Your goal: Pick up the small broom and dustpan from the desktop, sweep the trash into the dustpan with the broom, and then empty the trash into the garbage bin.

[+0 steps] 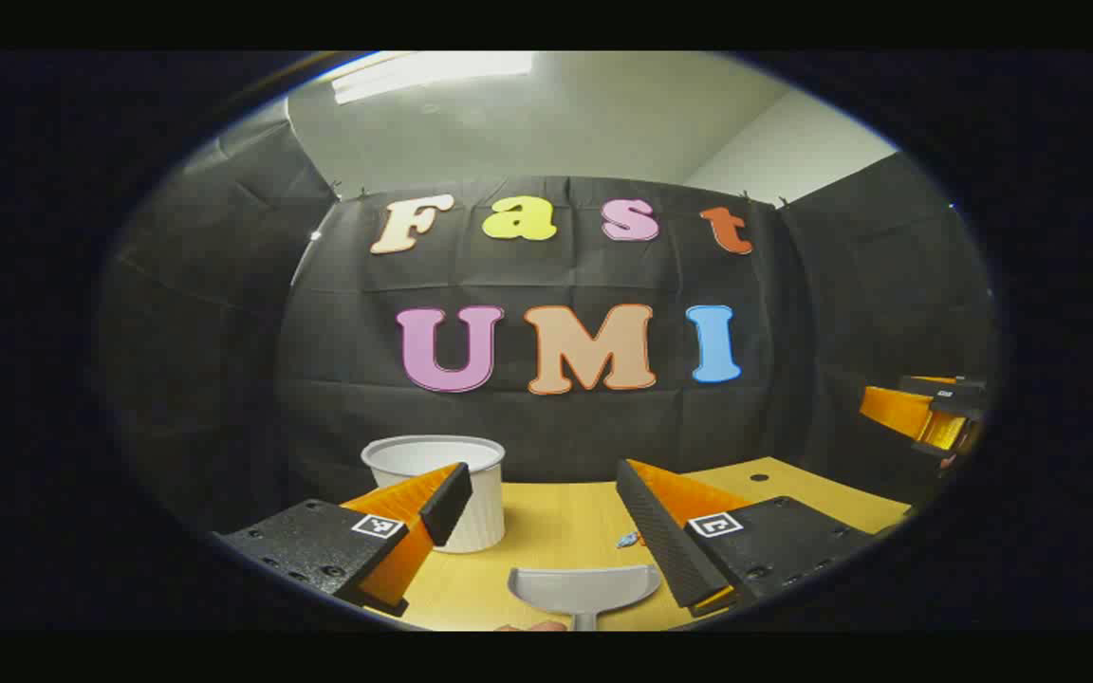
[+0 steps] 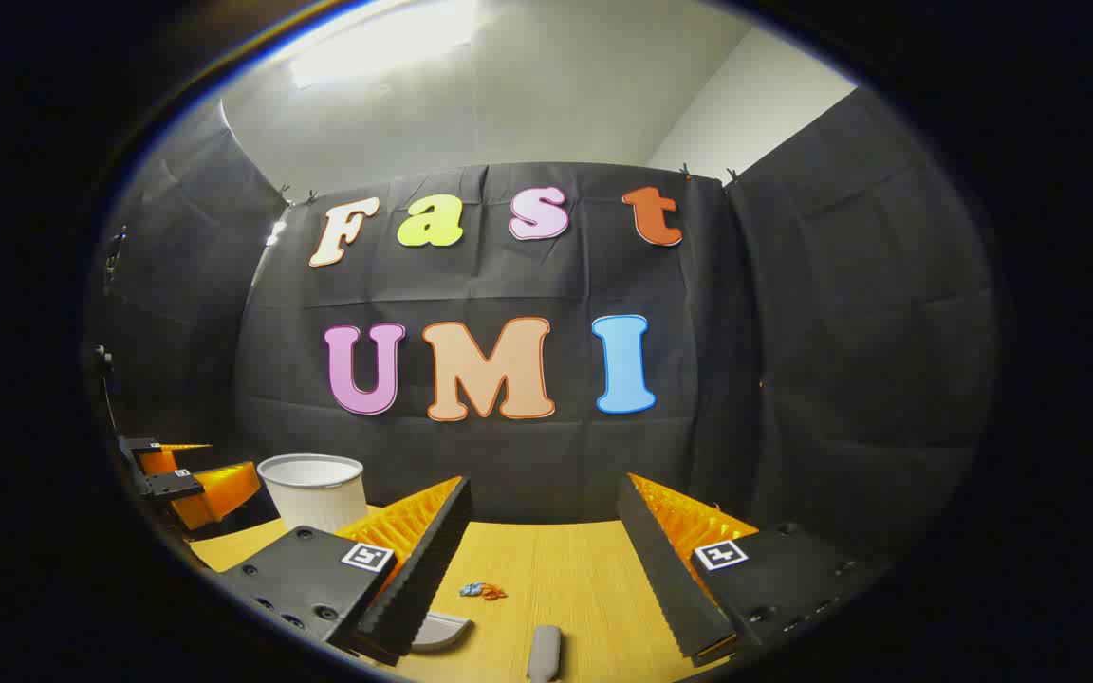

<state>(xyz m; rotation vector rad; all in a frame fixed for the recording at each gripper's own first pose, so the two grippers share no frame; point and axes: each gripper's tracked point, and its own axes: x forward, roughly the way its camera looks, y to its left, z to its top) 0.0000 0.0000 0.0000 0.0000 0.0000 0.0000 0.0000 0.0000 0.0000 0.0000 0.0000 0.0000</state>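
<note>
Dustpan [image 1: 584, 588] lies flat on the tabletop [image 1: 556, 531], grey, in front of the bin [image 1: 452, 474], which stands at the back left by the black cloth. In the left gripper view, the left hand-held gripper [image 1: 542, 507] hangs above the dustpan with its jaws wide apart, holding nothing; the bin sits behind its left finger. Trash [image 1: 629, 541], a small coloured scrap, lies right of the dustpan. In the right gripper view, the right hand-held gripper [image 2: 542, 522] is likewise spread wide and empty, right of the bin [image 2: 311, 489], with the trash [image 2: 482, 591] and the broom [image 2: 544, 653] handle between its fingers.
</note>
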